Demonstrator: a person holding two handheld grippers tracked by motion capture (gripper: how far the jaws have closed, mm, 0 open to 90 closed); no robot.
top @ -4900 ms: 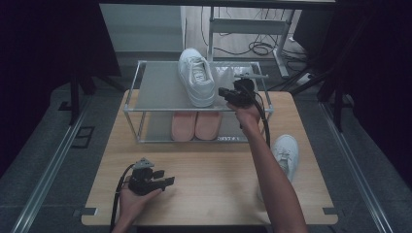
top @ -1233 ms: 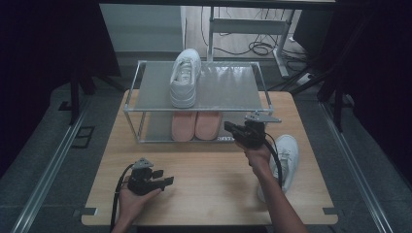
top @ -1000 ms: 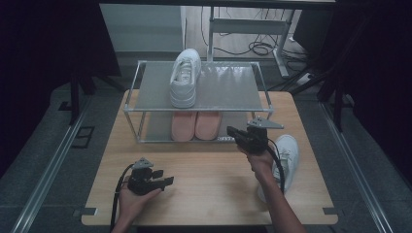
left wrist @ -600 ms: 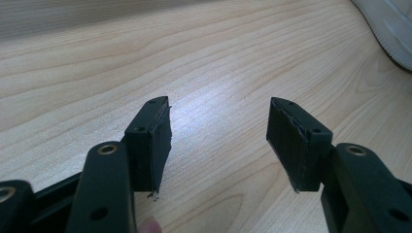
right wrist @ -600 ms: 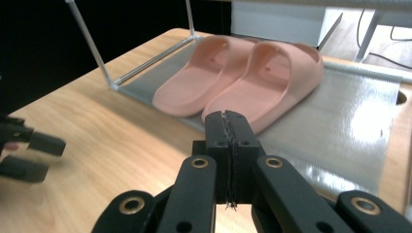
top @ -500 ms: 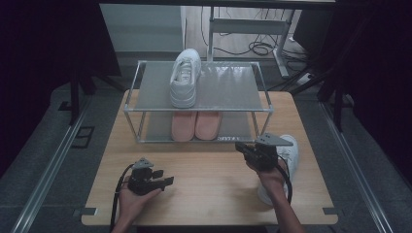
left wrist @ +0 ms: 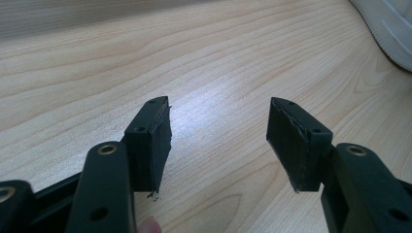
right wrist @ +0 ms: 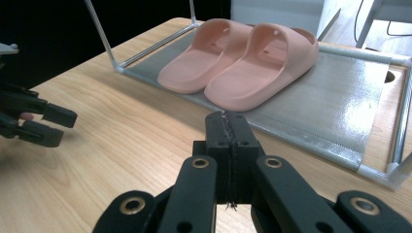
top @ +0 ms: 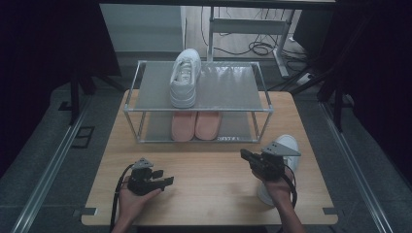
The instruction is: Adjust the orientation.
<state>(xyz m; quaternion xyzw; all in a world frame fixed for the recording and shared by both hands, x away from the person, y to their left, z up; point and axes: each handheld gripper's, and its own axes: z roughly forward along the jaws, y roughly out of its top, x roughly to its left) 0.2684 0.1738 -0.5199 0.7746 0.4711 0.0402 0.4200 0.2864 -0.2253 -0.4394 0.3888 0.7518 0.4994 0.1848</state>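
Note:
One white sneaker (top: 185, 77) stands on the top shelf of a metal rack (top: 262, 92). A pair of pink slippers (top: 196, 125) (right wrist: 243, 58) lies on the lower shelf. A second white sneaker (top: 290, 145) (left wrist: 388, 24) lies on the table at the right, partly hidden behind my right hand. My right gripper (top: 243, 154) (right wrist: 227, 119) hovers in front of the rack's right end, its jaws shut together with nothing between them. My left gripper (top: 169, 181) (left wrist: 218, 131) rests low over the table's front left, open and empty; its fingers (right wrist: 53, 126) point toward the right gripper.
The wooden table (top: 204, 194) has bare room between the two grippers and in front of the rack. The rack's front right post (top: 266, 128) stands just beyond the right gripper. Cables and a desk frame (top: 252, 29) lie on the floor behind.
My right gripper, still shut and empty, has drawn back from the rack's front right corner toward the table's near right. The left gripper has stayed put.

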